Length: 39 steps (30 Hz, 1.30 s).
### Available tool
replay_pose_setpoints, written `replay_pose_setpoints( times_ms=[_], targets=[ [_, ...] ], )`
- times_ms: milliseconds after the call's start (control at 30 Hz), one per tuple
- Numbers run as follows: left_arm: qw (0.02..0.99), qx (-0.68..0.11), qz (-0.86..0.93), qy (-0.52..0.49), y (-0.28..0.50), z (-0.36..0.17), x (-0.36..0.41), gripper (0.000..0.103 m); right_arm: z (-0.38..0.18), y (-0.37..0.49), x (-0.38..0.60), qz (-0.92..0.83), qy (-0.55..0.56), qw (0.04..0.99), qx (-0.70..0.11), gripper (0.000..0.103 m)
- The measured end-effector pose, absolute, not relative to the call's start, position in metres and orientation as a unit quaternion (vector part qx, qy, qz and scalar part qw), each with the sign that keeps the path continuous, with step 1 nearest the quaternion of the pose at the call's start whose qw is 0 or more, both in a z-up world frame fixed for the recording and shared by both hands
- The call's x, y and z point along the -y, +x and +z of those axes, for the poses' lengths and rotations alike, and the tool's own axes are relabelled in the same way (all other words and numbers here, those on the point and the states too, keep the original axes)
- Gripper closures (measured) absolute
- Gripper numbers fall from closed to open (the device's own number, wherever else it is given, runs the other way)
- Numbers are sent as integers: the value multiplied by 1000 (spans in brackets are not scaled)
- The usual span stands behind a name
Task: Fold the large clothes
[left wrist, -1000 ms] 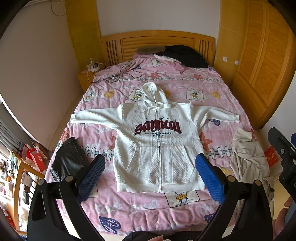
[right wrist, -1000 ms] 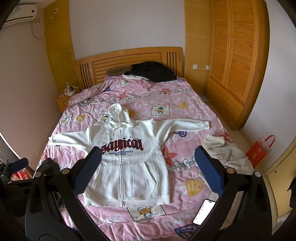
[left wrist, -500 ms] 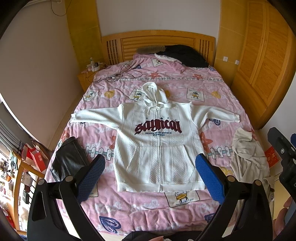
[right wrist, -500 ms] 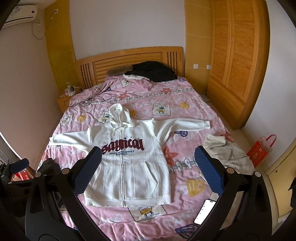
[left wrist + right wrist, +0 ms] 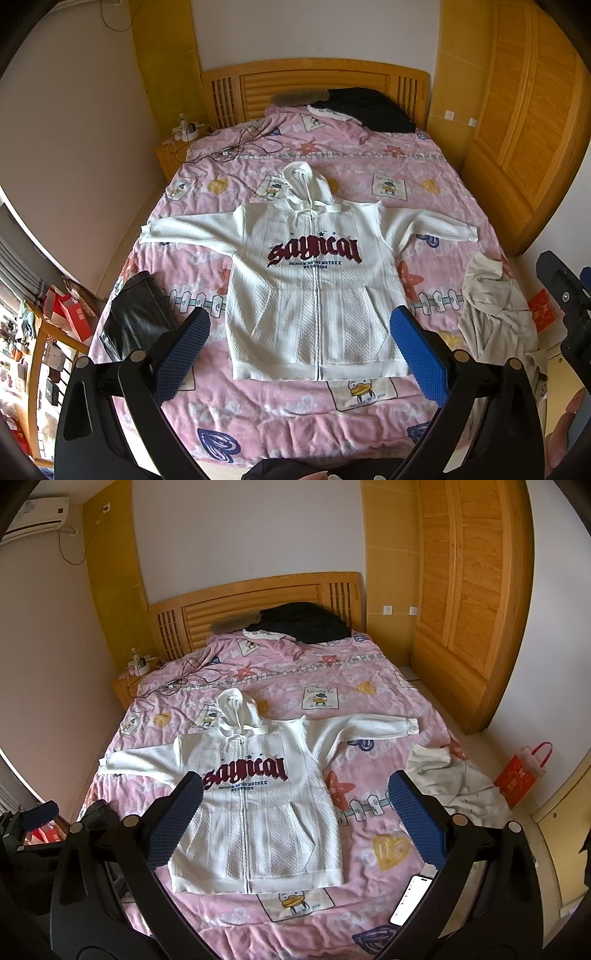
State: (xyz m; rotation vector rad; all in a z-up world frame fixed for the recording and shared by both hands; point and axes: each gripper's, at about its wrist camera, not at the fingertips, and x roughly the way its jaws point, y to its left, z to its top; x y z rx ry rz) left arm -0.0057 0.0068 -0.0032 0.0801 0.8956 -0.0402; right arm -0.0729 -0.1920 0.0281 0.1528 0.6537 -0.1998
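Observation:
A white zip hoodie with dark red lettering lies flat, front up, on the pink bed, sleeves spread to both sides and hood toward the headboard. It also shows in the right wrist view. My left gripper is open and empty, held above the hoodie's hem at the foot of the bed. My right gripper is open and empty, held above the hoodie's lower right side. Neither gripper touches the cloth.
A beige garment lies crumpled at the bed's right edge. A black bag sits at the left edge. Dark clothes and cables lie near the headboard. A phone lies at the near right. A wardrobe stands right.
Both grippers have barely drifted; the right wrist view has shifted slightly. Nothing was grasped or moved.

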Motion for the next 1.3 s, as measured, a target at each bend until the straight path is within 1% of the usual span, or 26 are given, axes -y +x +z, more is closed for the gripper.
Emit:
replay_pose_setpoints(
  times_ms=[167, 367, 633, 833, 1100, 1300],
  targets=[
    [899, -435, -11, 40, -9, -6, -7, 8, 24, -70, 195, -87, 82, 938, -326, 5],
    [896, -443, 3, 40, -29, -11, 10, 8, 22, -69, 202, -82, 85, 937, -330, 5],
    [892, -450, 24, 35, -19, -2, 31, 8, 13, -67, 234, -64, 95, 929, -351, 5],
    [893, -449, 38, 12, -2, 11, 32, 8, 18, -52, 245, -50, 76, 929, -359, 5],
    [897, -434, 77, -20, 37, 25, -12, 8, 29, -14, 227, -21, 41, 939, -340, 5],
    [891, -439, 97, -53, 96, 24, -84, 8, 42, 32, 186, 2, 18, 952, -306, 5]
  ],
)
